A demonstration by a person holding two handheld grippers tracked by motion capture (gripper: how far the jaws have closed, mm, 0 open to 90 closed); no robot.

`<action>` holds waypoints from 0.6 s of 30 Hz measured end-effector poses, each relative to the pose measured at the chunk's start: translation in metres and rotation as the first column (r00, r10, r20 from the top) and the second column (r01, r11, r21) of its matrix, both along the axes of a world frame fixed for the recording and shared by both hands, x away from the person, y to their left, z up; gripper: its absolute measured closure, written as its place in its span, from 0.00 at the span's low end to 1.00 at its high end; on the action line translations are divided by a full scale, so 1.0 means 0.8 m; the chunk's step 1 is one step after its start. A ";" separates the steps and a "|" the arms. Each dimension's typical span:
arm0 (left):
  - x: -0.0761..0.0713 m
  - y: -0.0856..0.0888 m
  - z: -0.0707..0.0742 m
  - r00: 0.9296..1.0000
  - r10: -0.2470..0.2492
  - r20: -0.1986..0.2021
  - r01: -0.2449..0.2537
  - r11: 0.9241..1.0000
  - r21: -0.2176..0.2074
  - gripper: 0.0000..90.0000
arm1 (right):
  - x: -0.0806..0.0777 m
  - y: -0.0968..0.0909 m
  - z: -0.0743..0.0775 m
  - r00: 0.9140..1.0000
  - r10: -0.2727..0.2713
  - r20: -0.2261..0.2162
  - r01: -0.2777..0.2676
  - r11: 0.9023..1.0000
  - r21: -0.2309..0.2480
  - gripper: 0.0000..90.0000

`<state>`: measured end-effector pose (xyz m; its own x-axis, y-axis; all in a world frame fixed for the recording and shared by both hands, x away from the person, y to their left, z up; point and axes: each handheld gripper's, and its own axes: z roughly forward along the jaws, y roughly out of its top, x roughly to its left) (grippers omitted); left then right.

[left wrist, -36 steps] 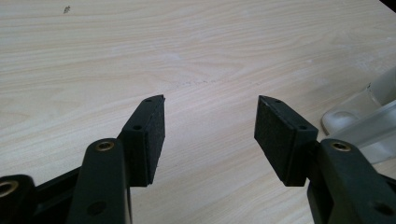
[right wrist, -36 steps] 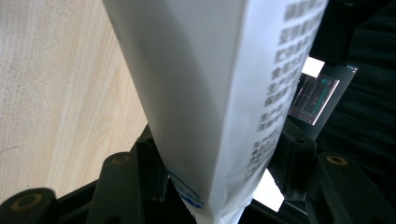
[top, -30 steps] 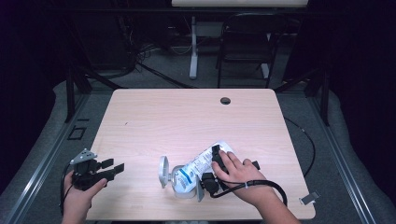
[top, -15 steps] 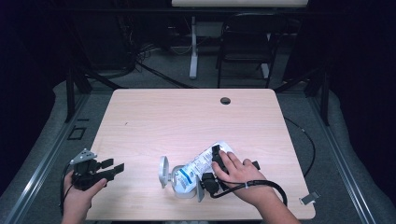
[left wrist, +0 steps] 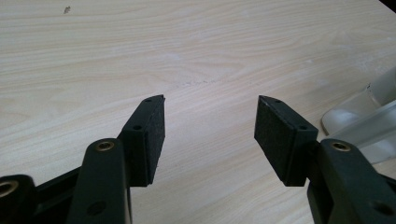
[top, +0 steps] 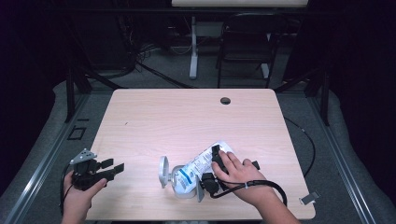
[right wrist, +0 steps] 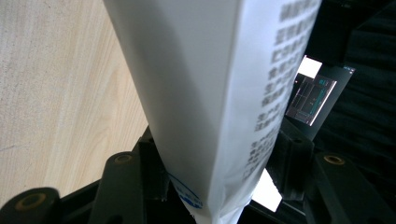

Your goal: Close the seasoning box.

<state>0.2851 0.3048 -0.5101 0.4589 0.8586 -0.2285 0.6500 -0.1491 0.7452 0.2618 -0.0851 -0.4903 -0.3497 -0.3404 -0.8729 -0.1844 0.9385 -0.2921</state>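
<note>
right fingers (right wrist: 219,186) clamp white pouch (right wrist: 205,93) | left fingers (left wrist: 210,135) spread, empty | nothing moved since earlier

- White package (right wrist: 210,93) in the right gripper view: columns of small grey East Asian characters down one face, too blurred to read.
- High view: its blue printing is illegible.

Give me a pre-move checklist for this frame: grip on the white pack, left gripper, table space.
1. Right gripper clamped on the white pack: ok, jaws press both its sides in the right gripper view.
2. Pack lifted clear of the table: cannot tell.
3. Left gripper free: ok, open, nothing between its pads.
4. Grippers apart from each other: ok.
5. Space behind the pack: ok, bare wood.
</note>
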 end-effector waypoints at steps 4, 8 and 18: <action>0.000 0.000 0.000 1.000 0.000 -0.001 0.000 1.000 0.000 0.49 | 0.000 0.000 0.000 1.000 0.000 0.001 0.000 1.000 -0.001 0.54; 0.000 0.000 0.000 1.000 0.000 -0.002 0.000 1.000 0.001 0.49 | 0.000 0.000 0.000 1.000 0.001 0.002 -0.001 1.000 -0.002 0.54; 0.001 0.000 -0.002 1.000 0.003 0.002 -0.003 1.000 -0.004 0.49 | 0.000 0.000 0.000 1.000 0.004 0.003 -0.004 1.000 0.000 0.55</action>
<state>0.2856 0.3049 -0.5115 0.4567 0.8591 -0.2312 0.6491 -0.1441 0.7470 0.2616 -0.0851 -0.4903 -0.3458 -0.3416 -0.8740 -0.1869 0.9378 -0.2926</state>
